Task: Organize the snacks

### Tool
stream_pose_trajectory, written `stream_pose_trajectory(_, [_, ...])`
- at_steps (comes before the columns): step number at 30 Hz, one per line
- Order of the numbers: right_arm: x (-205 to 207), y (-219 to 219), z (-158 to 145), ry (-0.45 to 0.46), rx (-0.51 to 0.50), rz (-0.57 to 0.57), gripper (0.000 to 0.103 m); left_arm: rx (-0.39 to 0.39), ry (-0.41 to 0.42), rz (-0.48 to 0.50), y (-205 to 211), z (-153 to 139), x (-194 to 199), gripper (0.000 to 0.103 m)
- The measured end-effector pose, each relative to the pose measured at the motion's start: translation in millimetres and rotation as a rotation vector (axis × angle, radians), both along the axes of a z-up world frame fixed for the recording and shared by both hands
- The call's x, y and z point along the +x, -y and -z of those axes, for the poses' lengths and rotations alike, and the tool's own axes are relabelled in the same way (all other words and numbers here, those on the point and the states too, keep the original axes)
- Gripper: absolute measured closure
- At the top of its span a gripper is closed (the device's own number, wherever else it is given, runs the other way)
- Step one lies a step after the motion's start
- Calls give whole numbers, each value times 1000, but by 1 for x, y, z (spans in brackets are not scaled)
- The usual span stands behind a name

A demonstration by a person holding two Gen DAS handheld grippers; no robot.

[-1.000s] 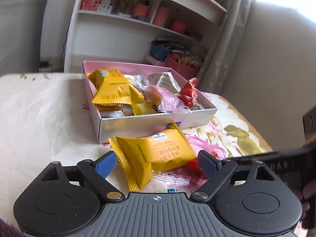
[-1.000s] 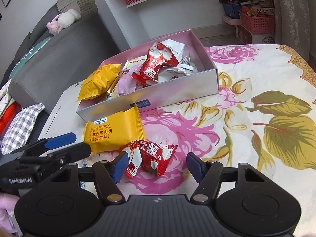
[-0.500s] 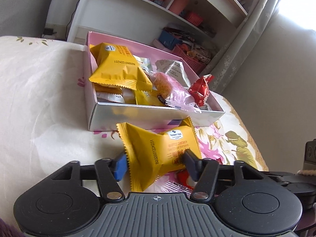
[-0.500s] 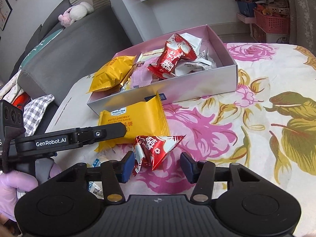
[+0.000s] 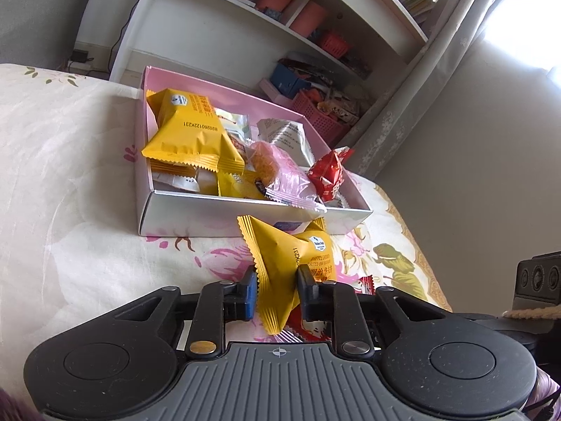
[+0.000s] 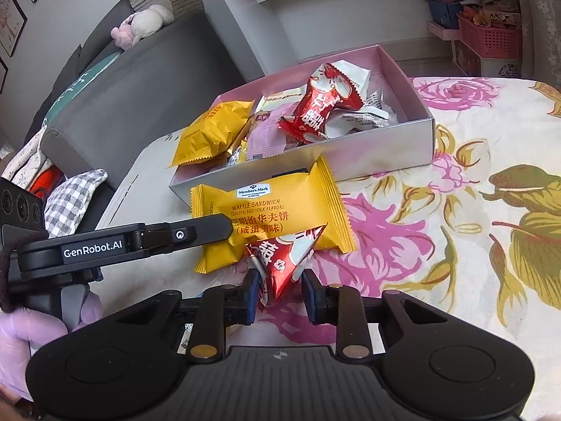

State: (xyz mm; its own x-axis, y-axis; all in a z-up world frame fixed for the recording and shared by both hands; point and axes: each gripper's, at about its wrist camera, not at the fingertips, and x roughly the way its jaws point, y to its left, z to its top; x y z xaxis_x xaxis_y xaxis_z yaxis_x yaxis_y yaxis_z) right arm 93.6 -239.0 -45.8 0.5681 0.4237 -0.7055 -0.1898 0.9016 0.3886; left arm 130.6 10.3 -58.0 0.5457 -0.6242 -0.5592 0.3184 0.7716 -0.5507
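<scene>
A pink open box (image 5: pixel 245 222) (image 6: pixel 385 154) on the flowered tablecloth holds several wrapped snacks, among them a yellow packet (image 5: pixel 189 137) and a red candy (image 5: pixel 329 173) (image 6: pixel 322 105). My left gripper (image 5: pixel 275 289) is shut on a yellow waffle sandwich packet (image 5: pixel 284 263) (image 6: pixel 270 214) just in front of the box. My right gripper (image 6: pixel 280 289) is shut on a red candy packet (image 6: pixel 282 263) that lies against that yellow packet. The left gripper's finger (image 6: pixel 196 233) shows in the right wrist view, pressed on the yellow packet.
A white shelf unit (image 5: pixel 245 24) with baskets stands behind the table. A grey sofa (image 6: pixel 122 84) with cushions is at the left. The flowered tablecloth (image 6: pixel 473 228) spreads right of the box. A clear wrapper (image 6: pixel 186 338) lies under the right gripper.
Both grippers have closed from open: the left onto the yellow waffle packet, the right onto the red candy packet. The yellow packet is now crumpled and tilted up.
</scene>
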Motion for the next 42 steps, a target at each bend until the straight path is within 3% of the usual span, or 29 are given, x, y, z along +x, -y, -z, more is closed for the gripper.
stream_pose_trajectory(10, [-7,13,-16,36,19,41,93,-46,25,-24,-6,-17,-6,91])
stream_pose_trajectory(12, [-8,15,-18,42,29,48,102,-60,28,-37,-10,-21,-6,92])
stream_pose_trajectory(14, [-9,17,-20,44,36,51,103,-76,35,-48,-14,-25,-7,94])
stream_pose_trajectory(16, [-9,18,-21,47,34,57,103,-86,44,-56,-17,-30,-8,103])
stream_pose_trajectory(19, [-9,17,-20,44,32,56,103,-94,51,-62,-21,-33,-8,103])
stream_pose_trajectory(22, [-9,17,-17,26,25,71,75,-86,48,-65,-24,-32,-8,103])
stream_pose_trajectory(23, [-9,18,-17,27,18,80,56,-84,45,-65,-25,-32,-8,103])
stream_pose_trajectory(24, [-10,18,-17,31,11,90,47,-82,44,-65,-26,-31,-7,103])
stream_pose_trajectory(34, [-11,18,-18,5,-121,123,45,-87,62,-66,-27,-36,-11,103])
stream_pose_trajectory(38, [-15,22,-24,-19,-163,156,38,-80,66,-62,-25,-37,-12,103])
stream_pose_trajectory(40, [-14,25,-21,-54,-148,162,40,-83,66,-64,-26,-37,-12,103])
stream_pose_trajectory(42, [-13,26,-15,-104,-133,165,58,-86,69,-64,-26,-38,-12,103])
